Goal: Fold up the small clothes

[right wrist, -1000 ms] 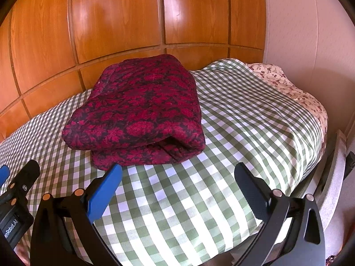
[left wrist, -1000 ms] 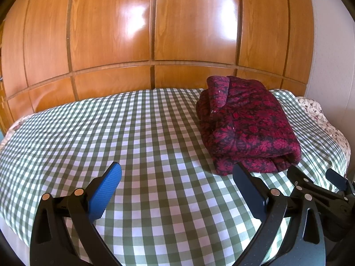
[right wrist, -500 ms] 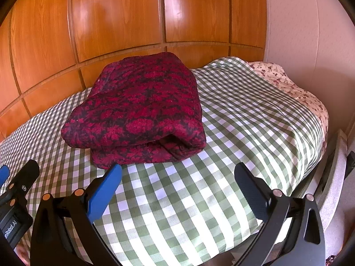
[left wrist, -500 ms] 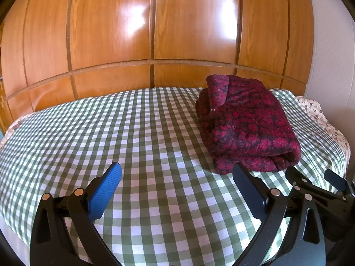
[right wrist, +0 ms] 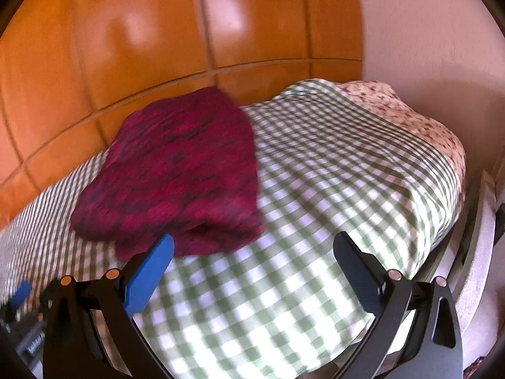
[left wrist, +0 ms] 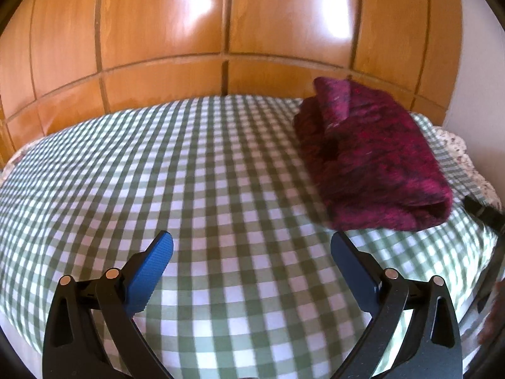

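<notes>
A folded dark red patterned garment (left wrist: 369,158) lies on the green-and-white checked sheet (left wrist: 189,173), at the right of the left wrist view. In the right wrist view it (right wrist: 180,170) sits left of centre. My left gripper (left wrist: 251,246) is open and empty above the sheet, short of the garment. My right gripper (right wrist: 252,246) is open and empty, its left finger (right wrist: 151,271) just in front of the garment's near edge. Both views are blurred by motion.
Glossy wooden wall panels (left wrist: 221,31) stand behind the bed. A floral cloth (right wrist: 410,117) covers the bed's right corner beside a pale wall (right wrist: 426,31). The bed's right edge drops off to a pale frame (right wrist: 479,237). Part of the left gripper (right wrist: 22,315) shows at the lower left.
Both grippers have moved, and both views are now blurred. The right gripper has swung right, so the garment sits further left in its view. The garment has stayed folded in place.
</notes>
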`<state>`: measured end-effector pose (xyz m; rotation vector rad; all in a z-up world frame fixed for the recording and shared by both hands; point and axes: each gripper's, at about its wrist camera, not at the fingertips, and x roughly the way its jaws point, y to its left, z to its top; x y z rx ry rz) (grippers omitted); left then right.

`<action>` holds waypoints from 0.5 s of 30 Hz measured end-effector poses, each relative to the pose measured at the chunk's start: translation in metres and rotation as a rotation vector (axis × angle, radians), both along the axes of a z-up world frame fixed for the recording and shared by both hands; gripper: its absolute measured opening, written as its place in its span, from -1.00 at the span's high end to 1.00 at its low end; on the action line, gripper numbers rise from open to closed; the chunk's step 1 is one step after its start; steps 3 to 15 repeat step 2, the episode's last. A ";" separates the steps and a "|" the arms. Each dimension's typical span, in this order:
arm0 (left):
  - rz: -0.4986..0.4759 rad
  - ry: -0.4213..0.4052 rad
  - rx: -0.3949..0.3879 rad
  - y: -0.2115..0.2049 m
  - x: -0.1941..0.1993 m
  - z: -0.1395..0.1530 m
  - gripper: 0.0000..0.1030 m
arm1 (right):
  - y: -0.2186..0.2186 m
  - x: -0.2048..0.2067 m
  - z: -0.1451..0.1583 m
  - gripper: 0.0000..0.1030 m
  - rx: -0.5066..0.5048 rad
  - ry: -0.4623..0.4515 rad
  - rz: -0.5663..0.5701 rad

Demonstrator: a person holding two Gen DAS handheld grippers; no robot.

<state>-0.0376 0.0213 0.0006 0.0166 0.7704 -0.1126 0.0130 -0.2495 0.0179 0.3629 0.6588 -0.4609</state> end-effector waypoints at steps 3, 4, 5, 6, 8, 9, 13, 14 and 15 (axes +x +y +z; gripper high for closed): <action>0.006 0.017 0.004 0.005 0.005 -0.005 -0.92 | -0.027 0.005 -0.001 -0.96 0.024 0.011 -0.060; 0.006 0.017 0.004 0.005 0.005 -0.005 -0.92 | -0.027 0.005 -0.001 -0.96 0.024 0.011 -0.060; 0.006 0.017 0.004 0.005 0.005 -0.005 -0.92 | -0.027 0.005 -0.001 -0.96 0.024 0.011 -0.060; 0.006 0.017 0.004 0.005 0.005 -0.005 -0.92 | -0.027 0.005 -0.001 -0.96 0.024 0.011 -0.060; 0.006 0.017 0.004 0.005 0.005 -0.005 -0.92 | -0.027 0.005 -0.001 -0.96 0.024 0.011 -0.060; 0.006 0.017 0.004 0.005 0.005 -0.005 -0.92 | -0.027 0.005 -0.001 -0.96 0.024 0.011 -0.060; 0.006 0.017 0.004 0.005 0.005 -0.005 -0.92 | -0.027 0.005 -0.001 -0.96 0.024 0.011 -0.060; 0.006 0.017 0.004 0.005 0.005 -0.005 -0.92 | -0.027 0.005 -0.001 -0.96 0.024 0.011 -0.060; 0.006 0.017 0.004 0.005 0.005 -0.005 -0.92 | -0.027 0.005 -0.001 -0.96 0.024 0.011 -0.060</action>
